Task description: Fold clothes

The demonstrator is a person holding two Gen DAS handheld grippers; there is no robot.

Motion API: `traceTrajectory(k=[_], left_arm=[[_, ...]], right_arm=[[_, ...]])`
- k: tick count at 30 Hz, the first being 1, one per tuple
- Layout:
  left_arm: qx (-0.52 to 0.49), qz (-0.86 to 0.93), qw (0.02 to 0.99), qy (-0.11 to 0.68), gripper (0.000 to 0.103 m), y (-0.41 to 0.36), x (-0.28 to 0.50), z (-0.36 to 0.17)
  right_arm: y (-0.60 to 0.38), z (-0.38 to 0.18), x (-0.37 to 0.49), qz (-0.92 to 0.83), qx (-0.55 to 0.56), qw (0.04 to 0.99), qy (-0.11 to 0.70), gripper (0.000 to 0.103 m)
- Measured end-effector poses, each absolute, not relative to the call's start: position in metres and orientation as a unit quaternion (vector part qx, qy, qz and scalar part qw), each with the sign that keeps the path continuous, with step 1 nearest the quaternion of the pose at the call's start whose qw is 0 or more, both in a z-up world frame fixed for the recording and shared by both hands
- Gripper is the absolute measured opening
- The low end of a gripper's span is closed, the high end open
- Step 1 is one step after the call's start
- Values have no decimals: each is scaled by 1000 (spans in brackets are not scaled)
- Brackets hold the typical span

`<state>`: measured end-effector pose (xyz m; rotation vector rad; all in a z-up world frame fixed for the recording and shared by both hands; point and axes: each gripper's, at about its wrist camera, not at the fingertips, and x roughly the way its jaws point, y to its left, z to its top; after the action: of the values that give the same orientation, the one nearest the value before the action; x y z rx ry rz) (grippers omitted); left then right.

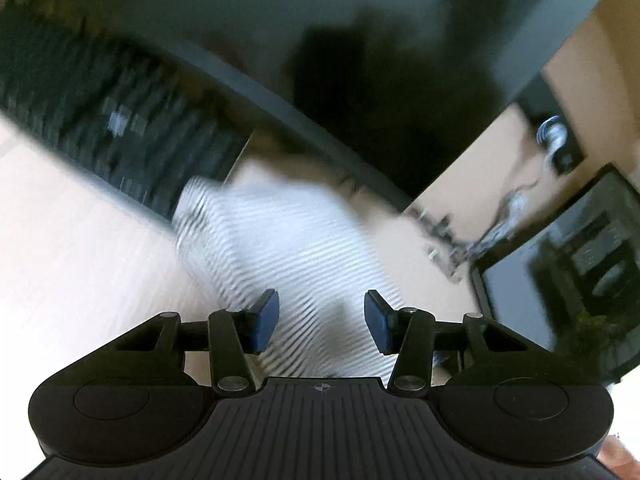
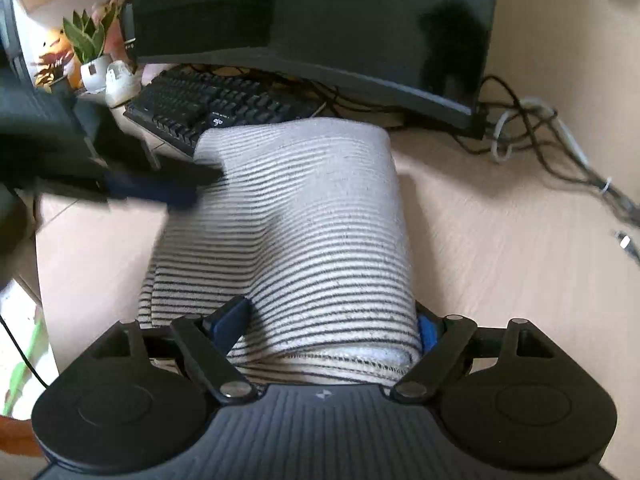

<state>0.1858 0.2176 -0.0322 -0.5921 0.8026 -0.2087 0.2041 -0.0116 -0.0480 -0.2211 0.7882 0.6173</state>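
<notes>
A white garment with thin dark stripes [image 2: 320,208] lies folded into a long bundle on the light wooden desk [image 2: 500,260]. Its near hemmed end fills my right gripper [image 2: 328,326]. Both blue pads [image 2: 230,320] touch the cloth's sides, so this gripper is shut on it. In the blurred left wrist view the same striped garment [image 1: 288,240] lies below my left gripper [image 1: 321,320], which is open with nothing between its pads. From the right wrist view, that left gripper [image 2: 196,184] is a dark blur over the bundle's far left edge.
A black keyboard [image 2: 208,100] and a dark monitor [image 2: 320,20] stand just behind the garment. Tangled cables [image 2: 532,128] run over the desk at the right. Potted plants [image 2: 88,40] sit at the back left. The desk's left edge [image 2: 44,280] is close.
</notes>
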Motion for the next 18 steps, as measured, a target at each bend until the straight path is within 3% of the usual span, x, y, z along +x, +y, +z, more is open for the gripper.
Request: traceTrajectory(k=[1, 3, 7, 12, 18], left_arm=[[-280, -93, 873, 389, 31, 219, 187, -41], [-293, -92, 869, 389, 27, 229, 186, -50], [-313, -101, 861, 387, 25, 241, 186, -56], [-309, -115, 861, 388, 25, 243, 186, -56], [-306, -130, 861, 385, 25, 247, 184, -61]], right_arm=[[-10, -42, 202, 297, -110, 874, 369, 88], [-11, -26, 199, 302, -112, 881, 348, 103], [-3, -15, 211, 296, -122, 882, 345, 103], [29, -58, 232, 228, -161, 873, 400, 103], [32, -28, 244, 220, -149, 884, 386, 103]])
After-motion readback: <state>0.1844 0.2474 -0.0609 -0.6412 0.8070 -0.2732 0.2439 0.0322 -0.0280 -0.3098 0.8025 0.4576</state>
